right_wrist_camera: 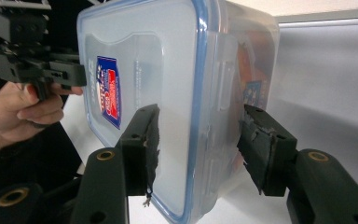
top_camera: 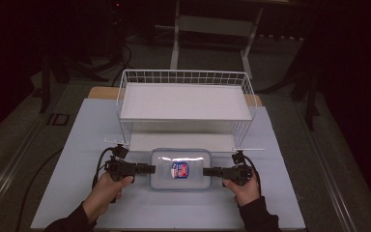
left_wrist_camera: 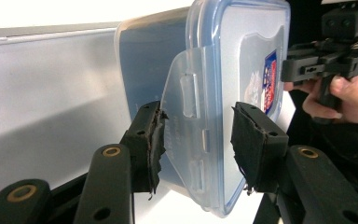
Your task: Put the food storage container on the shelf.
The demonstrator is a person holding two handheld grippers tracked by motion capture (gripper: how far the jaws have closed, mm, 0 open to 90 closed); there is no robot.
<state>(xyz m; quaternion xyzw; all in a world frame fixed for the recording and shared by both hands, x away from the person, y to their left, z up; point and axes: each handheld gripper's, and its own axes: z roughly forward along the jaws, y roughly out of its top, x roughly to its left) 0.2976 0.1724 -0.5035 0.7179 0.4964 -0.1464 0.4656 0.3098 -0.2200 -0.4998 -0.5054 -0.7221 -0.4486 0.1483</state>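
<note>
Where the room beyond the table (top_camera: 77, 203) falls into darkness, only cables and a pale frame's legs can be made out. Pale blue tabletop; white wire rack (top_camera: 186, 108) with two shelves at its far side. Clear plastic container (top_camera: 180, 169), blue-rimmed lid with red-and-blue label, just before the rack's lower shelf; contents blurred, something orange-red inside. Left gripper (top_camera: 149, 168): pads pinching the container's left lid flap, one pad below, one on the lid. Right gripper (top_camera: 208, 171): pads straddling the right end; whether they press is unclear. A hand holds each gripper.
</note>
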